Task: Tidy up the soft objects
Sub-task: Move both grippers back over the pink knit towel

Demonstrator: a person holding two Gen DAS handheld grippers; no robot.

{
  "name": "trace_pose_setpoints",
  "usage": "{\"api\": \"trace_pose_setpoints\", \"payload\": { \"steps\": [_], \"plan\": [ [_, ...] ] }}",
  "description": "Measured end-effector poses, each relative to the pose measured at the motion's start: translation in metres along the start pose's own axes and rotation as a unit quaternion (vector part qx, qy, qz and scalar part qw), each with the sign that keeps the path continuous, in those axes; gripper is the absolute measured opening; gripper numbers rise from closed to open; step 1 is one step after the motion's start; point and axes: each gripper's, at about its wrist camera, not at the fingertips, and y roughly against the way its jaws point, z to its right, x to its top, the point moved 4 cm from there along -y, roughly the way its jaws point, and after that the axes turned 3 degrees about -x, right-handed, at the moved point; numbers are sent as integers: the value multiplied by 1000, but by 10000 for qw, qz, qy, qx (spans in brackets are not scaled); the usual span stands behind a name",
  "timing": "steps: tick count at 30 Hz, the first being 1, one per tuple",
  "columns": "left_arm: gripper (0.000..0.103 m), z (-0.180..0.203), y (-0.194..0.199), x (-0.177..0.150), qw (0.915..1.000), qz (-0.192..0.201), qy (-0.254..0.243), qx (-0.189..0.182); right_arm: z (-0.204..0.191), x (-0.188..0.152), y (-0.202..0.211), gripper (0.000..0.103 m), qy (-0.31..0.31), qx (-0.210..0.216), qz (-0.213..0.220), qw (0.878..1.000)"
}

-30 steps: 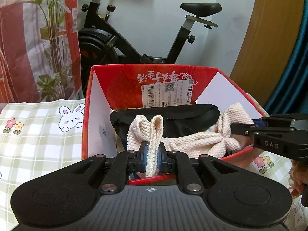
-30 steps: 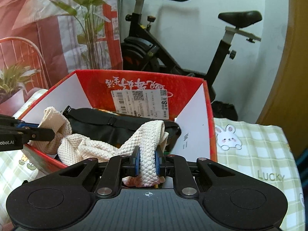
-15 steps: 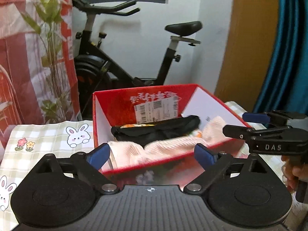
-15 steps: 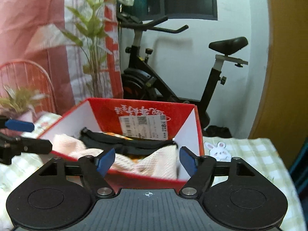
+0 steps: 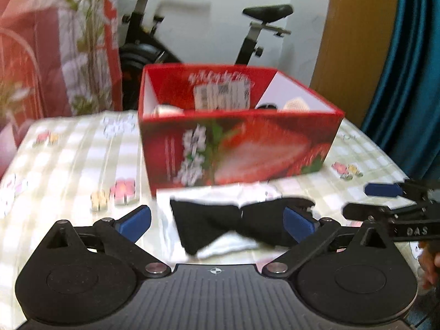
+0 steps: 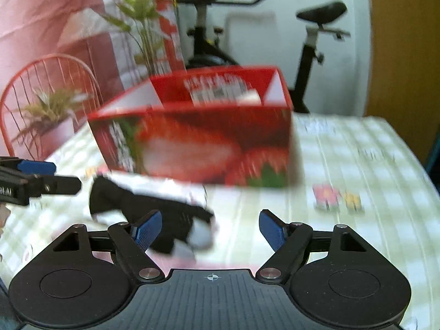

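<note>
Black, seemingly soft folded cloth [image 5: 231, 220] lies before glossy red box [image 5: 239, 148]

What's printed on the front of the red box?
Strawberries with white flowers on the red box; clearest in the left wrist view.

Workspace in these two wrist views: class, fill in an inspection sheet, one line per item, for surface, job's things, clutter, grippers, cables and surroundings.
Surface: checked tablecloth with flower prints.
Job's things: red strawberry box with a cream knit item inside; black and white cloth lying in front of the box.
Clutter: nothing seen.
Grippers: left gripper opening, empty; right gripper open, empty.
Cables: nothing seen.
Surroundings: exercise bike, plants, red wire chair.
</note>
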Motion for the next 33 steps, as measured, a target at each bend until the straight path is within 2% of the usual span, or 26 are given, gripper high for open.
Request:
{"api": "trace_pose_setpoints", "payload": {
  "steps": [4, 8, 11, 13, 18, 20, 27, 33],
  "plan": [
    [103, -4, -8, -16, 9997, -200, 156, -18, 7, -25, 0, 75, -88, -158, -310, 9994],
    [102, -1, -16, -36, 9991, -417, 76, 1, 13, -39, -4, 74, -201, -167, -614, 9978],
    [96, 0, -23, -47, 9984, -552, 115, -105, 13, -45, -11, 72, -202, -117, -792, 9966],
    [85, -1, -27, -52, 9977, -626, 173, -173, 10, -45, -15, 71, -162, -109, -843, 9963],
    [74, -9, -29, -58, 9967, -641, 414, -281, 1, -41, -24, 66, -41, 1, -929, 9957],
    [71, -9, -29, -60, 9964, -656, 445, -305, -2, -41, -26, 66, -2, 32, -920, 9958],
    [70, -9, -28, -64, 9965, -608, 503, -259, -9, -41, -31, 64, 48, 58, -795, 9968],
    [70, -10, -26, -67, 9969, -546, 513, -253, -6, -52, -20, 63, -81, 17, -370, 9993]
  ]
}}
